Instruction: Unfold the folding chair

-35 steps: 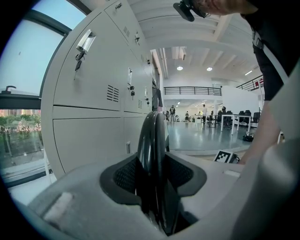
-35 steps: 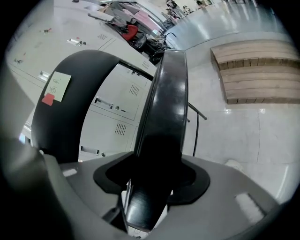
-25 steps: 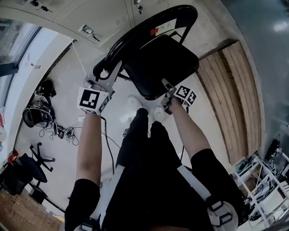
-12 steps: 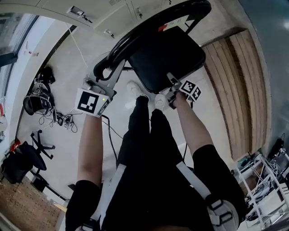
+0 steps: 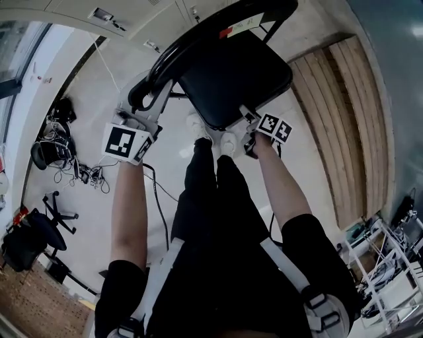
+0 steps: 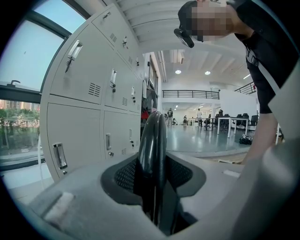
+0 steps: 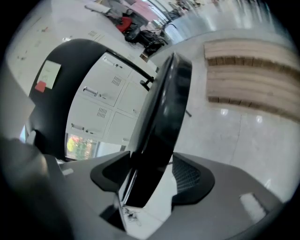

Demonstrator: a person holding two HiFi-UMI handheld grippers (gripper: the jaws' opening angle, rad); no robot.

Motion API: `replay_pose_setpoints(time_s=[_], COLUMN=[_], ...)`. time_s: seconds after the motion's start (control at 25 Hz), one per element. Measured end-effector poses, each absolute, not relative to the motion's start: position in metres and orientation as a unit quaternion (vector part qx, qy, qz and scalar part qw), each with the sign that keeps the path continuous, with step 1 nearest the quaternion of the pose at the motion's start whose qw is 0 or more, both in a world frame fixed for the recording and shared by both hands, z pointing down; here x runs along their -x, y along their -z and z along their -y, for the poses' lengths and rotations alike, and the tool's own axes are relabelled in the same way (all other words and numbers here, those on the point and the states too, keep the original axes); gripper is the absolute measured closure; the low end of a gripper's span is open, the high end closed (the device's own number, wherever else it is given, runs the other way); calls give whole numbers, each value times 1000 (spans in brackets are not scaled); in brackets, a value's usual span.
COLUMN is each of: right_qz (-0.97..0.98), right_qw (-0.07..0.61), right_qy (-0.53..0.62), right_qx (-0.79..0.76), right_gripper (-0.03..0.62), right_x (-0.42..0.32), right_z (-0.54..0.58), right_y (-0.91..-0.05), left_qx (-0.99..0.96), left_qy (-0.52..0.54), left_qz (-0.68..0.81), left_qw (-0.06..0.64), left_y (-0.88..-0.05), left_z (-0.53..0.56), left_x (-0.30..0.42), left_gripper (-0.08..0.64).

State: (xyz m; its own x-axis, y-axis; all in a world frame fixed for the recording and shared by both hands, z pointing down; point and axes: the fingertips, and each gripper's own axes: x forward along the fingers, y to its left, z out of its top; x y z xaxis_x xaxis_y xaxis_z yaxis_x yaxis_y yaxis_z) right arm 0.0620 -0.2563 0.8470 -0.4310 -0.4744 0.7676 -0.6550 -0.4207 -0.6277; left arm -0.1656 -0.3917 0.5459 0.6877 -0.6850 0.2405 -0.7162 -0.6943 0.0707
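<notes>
Pale floor (image 5: 86,112), lockers (image 5: 132,20) at twelve o'clock. My left gripper (image 6: 152,176) clamps the chair frame (image 6: 152,136); the right gripper (image 7: 150,180), jaws just opening, straddles the seat (image 7: 168,108) — it may drop.

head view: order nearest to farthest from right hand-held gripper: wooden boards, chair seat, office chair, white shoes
From the right hand-held gripper:
1. chair seat, between its jaws, which have just been opening
2. white shoes, just left
3. wooden boards, right side
4. office chair, far lower left

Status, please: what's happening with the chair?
Left gripper shut on frame. Right gripper jaws just opening, seat edge between them. Nothing seen in the way.
</notes>
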Motion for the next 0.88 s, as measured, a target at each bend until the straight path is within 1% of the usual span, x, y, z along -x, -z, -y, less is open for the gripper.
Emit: replay_pose_setpoints(time_s=[0.04, 0.12, 0.2, 0.24, 0.36, 0.4, 0.56, 0.6, 0.68, 0.88], right_qz=[542, 579, 640, 670, 714, 718, 728, 732, 736, 730], right_qw=[100, 155, 194, 207, 264, 292, 383, 401, 424, 435], right_qy=[-630, -545, -461, -437, -415, -408, -368, -350, -326, -327], right_qx=[-547, -586, -584, -563, -497, -482, -434, -425, -415, -413], right_gripper=[314, 436, 496, 512, 522, 542, 565, 586, 586, 586], right_x=[-72, -87, -75, -58, -13, -6, 16, 20, 27, 26], right_z=[254, 262, 280, 290, 308, 310, 303, 300, 297, 292], right_y=[-835, -800, -768, -761, -780, -793, -828, -831, -834, -845], left_qx=[-915, -915, -915, -914, -916, -916, -919, -920, -920, -920], left_qy=[-99, -99, -99, -99, -100, -99, -94, -93, -91, -87], left_qz=[382, 382, 383, 384, 381, 379, 372, 371, 371, 371], left_qw=[82, 84, 82, 81, 84, 86, 88, 86, 85, 85], left_y=[-546, -546, -546, -546, -545, -546, -545, -546, -547, -554], left_z=[392, 391, 391, 390, 390, 390, 393, 395, 401, 422], left_x=[166, 166, 166, 165, 161, 160, 160, 162, 167, 182], left_gripper=[412, 411, 413, 413, 413, 413, 414, 414, 416, 414])
